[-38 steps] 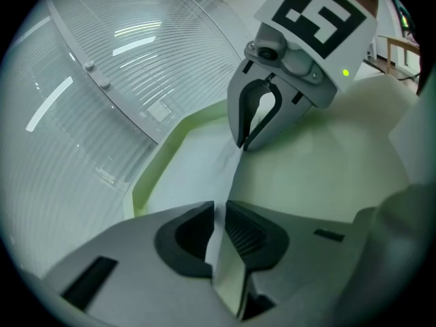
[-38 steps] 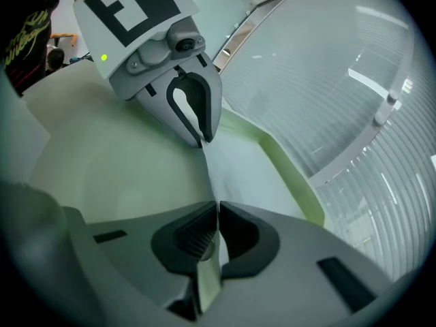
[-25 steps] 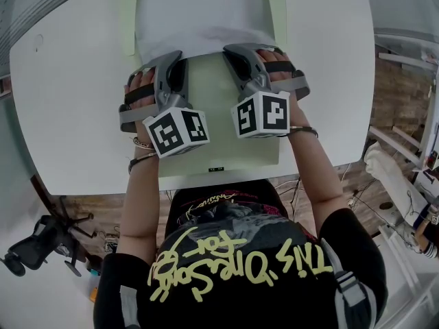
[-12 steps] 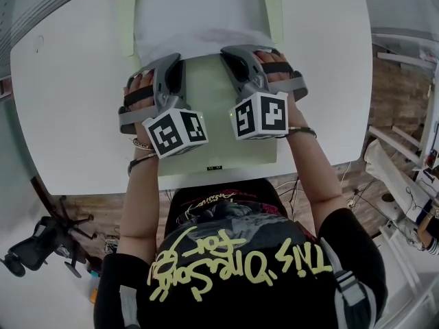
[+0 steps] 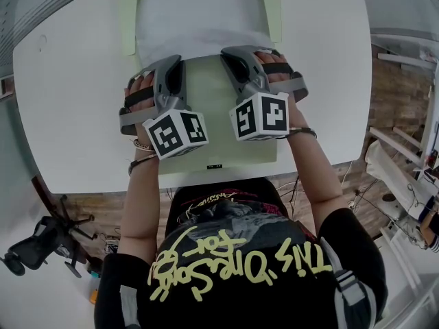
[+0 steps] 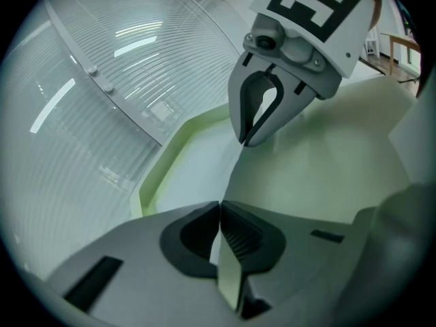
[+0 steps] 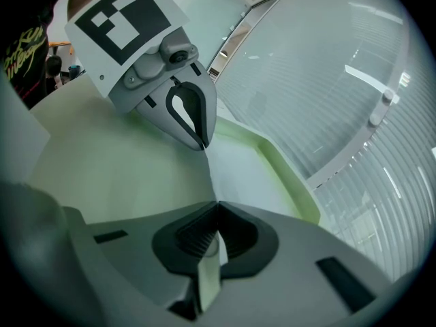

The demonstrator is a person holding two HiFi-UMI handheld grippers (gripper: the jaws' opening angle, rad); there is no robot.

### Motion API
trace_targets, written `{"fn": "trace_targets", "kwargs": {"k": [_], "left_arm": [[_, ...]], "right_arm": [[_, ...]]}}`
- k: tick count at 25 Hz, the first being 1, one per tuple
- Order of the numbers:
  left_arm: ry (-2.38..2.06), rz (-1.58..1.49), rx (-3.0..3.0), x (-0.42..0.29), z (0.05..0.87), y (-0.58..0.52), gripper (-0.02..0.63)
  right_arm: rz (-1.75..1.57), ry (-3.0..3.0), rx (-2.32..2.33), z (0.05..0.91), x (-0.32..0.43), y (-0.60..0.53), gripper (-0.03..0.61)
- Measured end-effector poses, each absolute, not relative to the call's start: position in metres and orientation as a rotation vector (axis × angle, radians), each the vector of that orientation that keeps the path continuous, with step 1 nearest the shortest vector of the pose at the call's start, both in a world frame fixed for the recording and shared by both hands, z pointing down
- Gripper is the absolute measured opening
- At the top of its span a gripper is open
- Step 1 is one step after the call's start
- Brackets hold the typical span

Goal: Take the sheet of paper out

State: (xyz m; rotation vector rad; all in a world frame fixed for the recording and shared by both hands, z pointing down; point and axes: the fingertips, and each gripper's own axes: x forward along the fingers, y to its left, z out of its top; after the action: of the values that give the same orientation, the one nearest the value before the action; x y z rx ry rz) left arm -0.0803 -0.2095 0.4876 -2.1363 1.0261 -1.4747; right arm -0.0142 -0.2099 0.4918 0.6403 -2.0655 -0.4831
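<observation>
White worktop (image 5: 75, 101) carries a pale green folder (image 5: 128, 19), lying square in front of the person with its far end running out of the head view. On the folder's far half lies the white sheet (image 5: 199, 12), bare, with the folder's green rim showing along both of its long sides. The folder's near half is covered by its green flap (image 5: 212, 115), whose far edge meets the sheet. Both grippers sit side by side on that edge, pointing away from the person and slanting down. The left gripper (image 6: 220, 206) is at the flap's left part; its fingers (image 6: 240, 236) have just been closing and pinch the flap's thin green edge, pads together on it. The right gripper (image 7: 216, 206), at the flap's right part, has its fingers (image 7: 194, 236) likewise clamped on the same edge. Between the two grips the flap's edge is lifted off the sheet. Each gripper's marker cube hangs over the flap, the left cube (image 5: 175, 132) nearer the person than the right cube (image 5: 260, 115)
</observation>
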Motion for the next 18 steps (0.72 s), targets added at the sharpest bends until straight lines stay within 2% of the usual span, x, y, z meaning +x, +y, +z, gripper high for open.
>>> {"fn": "trace_targets", "kwargs": {"k": [18], "left_arm": [[1.036, -1.462, -2.137, -0.080, 0.484, -0.200, 0.011]], "right_arm": [[-0.479, -2.060, 0.650, 0.488, -0.013, -0.198, 0.008]]}}
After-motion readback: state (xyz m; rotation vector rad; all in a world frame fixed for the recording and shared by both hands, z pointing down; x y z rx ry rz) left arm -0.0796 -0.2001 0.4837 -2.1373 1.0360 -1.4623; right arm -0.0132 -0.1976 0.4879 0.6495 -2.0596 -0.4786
